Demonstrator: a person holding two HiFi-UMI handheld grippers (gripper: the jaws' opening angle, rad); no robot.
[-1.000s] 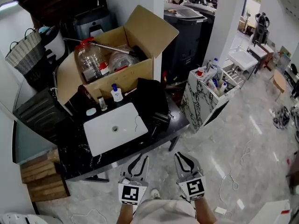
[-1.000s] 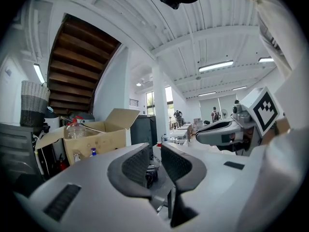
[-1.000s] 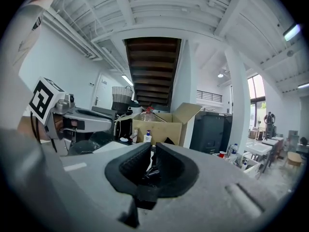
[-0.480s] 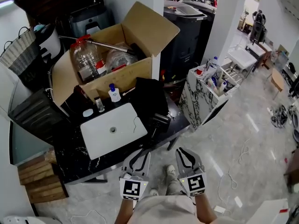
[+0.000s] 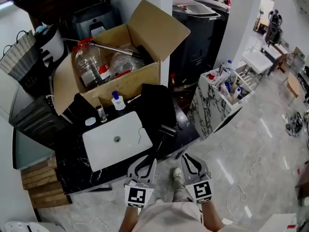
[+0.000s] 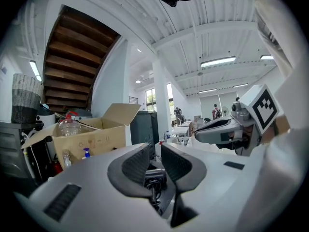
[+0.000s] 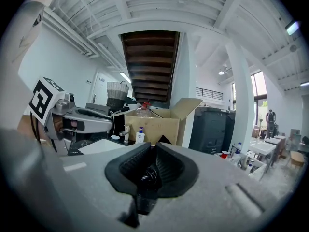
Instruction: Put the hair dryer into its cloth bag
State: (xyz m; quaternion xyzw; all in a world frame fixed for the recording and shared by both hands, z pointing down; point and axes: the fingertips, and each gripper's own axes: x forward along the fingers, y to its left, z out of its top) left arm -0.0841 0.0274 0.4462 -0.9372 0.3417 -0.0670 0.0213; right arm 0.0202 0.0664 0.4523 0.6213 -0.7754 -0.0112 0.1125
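The black hair dryer (image 5: pixel 166 131) lies at the black table's (image 5: pixel 77 166) front right edge, with its cord beside it. The black cloth bag (image 5: pixel 157 104) lies just behind it, against the cardboard box. My left gripper (image 5: pixel 152 162) is shut and empty, its tips at the table's front edge just short of the dryer. My right gripper (image 5: pixel 185 157) is beside it, also shut and empty, over the floor right of the dryer. In the left gripper view the dryer (image 6: pixel 153 174) shows beyond the left gripper (image 6: pixel 157 147). The right gripper (image 7: pixel 154 145) frames a dark part of it (image 7: pixel 146 177).
A white basin (image 5: pixel 116 139) is set in the table left of the dryer, with small bottles (image 5: pixel 117 100) behind it. An open cardboard box (image 5: pixel 120 76) holds a big plastic jug. A marble-patterned cart (image 5: pixel 207 108) stands to the right, wooden pallets (image 5: pixel 43 190) at lower left.
Both grippers have come closer to the table, side by side. The left gripper's tips now reach the table's front edge near the dryer. Both stay shut.
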